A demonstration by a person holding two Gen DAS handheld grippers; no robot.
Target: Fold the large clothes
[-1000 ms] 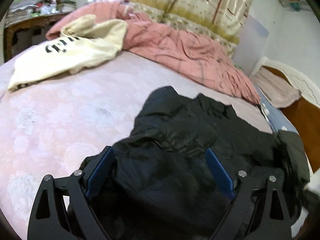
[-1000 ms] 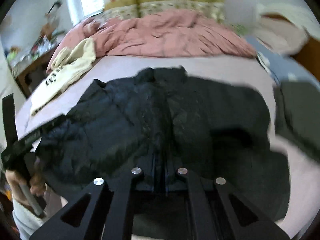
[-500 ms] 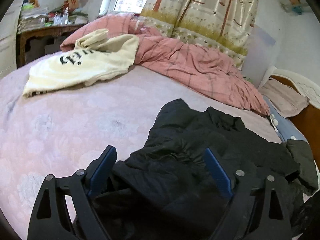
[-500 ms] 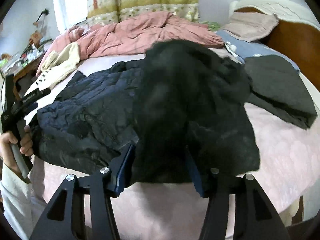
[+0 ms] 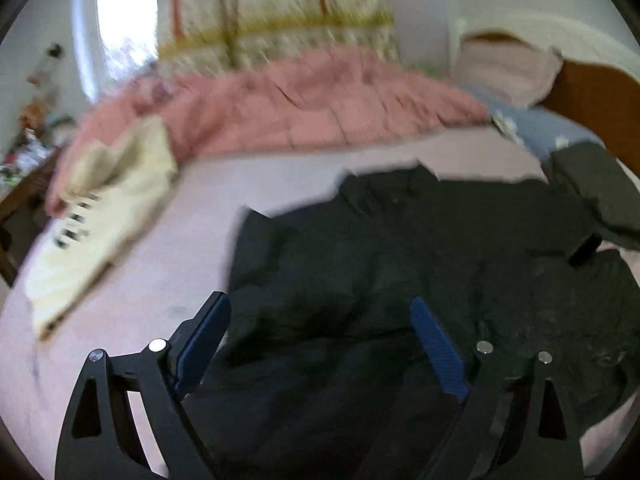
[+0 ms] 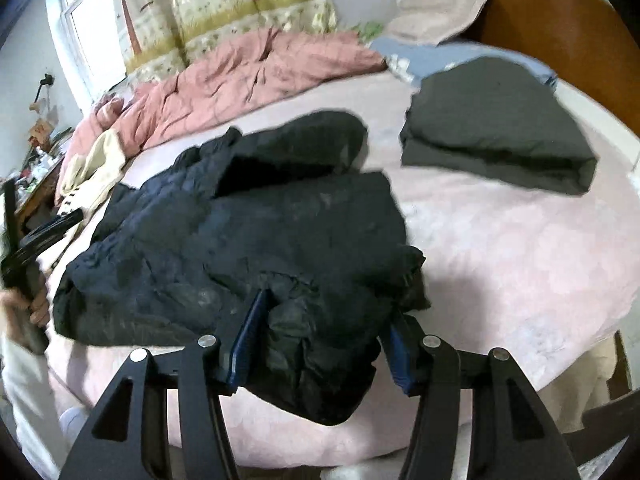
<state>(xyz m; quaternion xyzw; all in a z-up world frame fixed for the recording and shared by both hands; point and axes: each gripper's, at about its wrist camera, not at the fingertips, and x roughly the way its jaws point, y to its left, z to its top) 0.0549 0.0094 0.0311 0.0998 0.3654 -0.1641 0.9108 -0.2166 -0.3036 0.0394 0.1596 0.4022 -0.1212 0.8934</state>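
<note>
A: Where's the jacket [image 6: 248, 232]?

B: On the bed [image 6: 520, 240]. My right claw [image 6: 320, 344] has just been opening, a bunched fold between its pads; my left claw [image 5: 320, 344] gapes wide, empty.

A: Advice?

B: Lay that fold flat, edges square.

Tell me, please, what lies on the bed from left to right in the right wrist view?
cream top → black jacket → folded grey garment
</note>
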